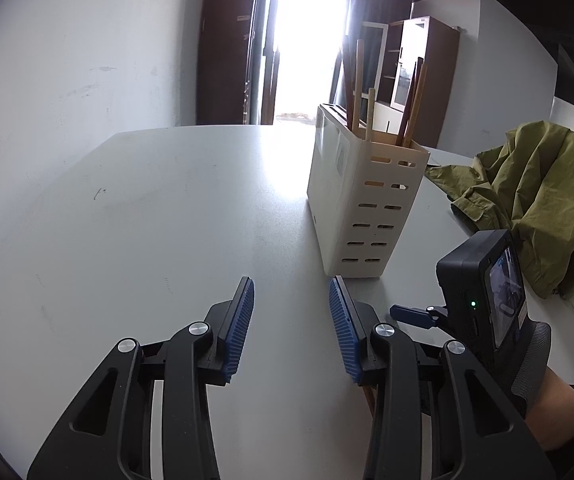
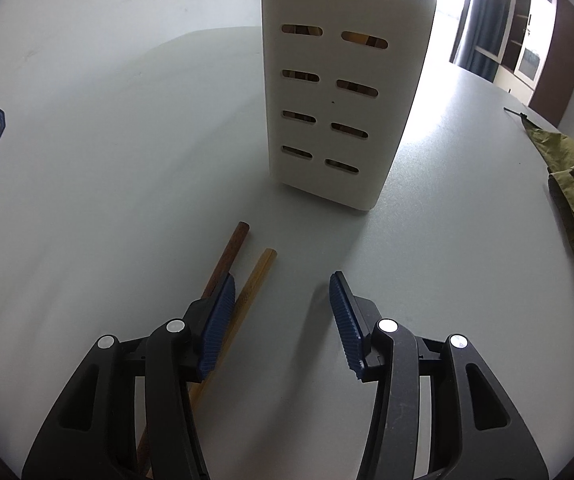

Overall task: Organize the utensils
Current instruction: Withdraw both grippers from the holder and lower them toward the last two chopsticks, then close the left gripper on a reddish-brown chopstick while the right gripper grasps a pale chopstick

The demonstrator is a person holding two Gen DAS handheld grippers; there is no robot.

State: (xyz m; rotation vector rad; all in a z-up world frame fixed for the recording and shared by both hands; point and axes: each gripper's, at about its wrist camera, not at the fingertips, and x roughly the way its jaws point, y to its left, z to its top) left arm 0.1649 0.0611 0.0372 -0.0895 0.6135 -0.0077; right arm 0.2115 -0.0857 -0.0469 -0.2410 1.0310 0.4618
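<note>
my left gripper [image 1: 291, 320] hangs over bare table [image 1: 147, 208] with its jaws partly apart and nothing between the blue pads. ahead and a little right of it stands the white holder [image 1: 361, 200], upright, slots down its near face, with several chopsticks [image 1: 413, 108] poking out of the top at a lean. to the right i see my right hand [image 1: 547, 392] in a grey glove, with the camera box of the other tool above it. an olive jacket [image 1: 535, 196] lies heaped on the table beyond that.

my right gripper [image 2: 283, 316] points down at the table, jaws partly apart and holding nothing. two loose chopsticks lie side by side on the table at its left: a dark stick [image 2: 227, 256] and a light stick [image 2: 257, 276]. both run under the left finger [image 2: 217, 320], the light one just inside its pad, the dark one outside it. their far ends stop short of the holder [image 2: 339, 80], which stands just beyond. whether the pad touches either stick i cannot tell
</note>
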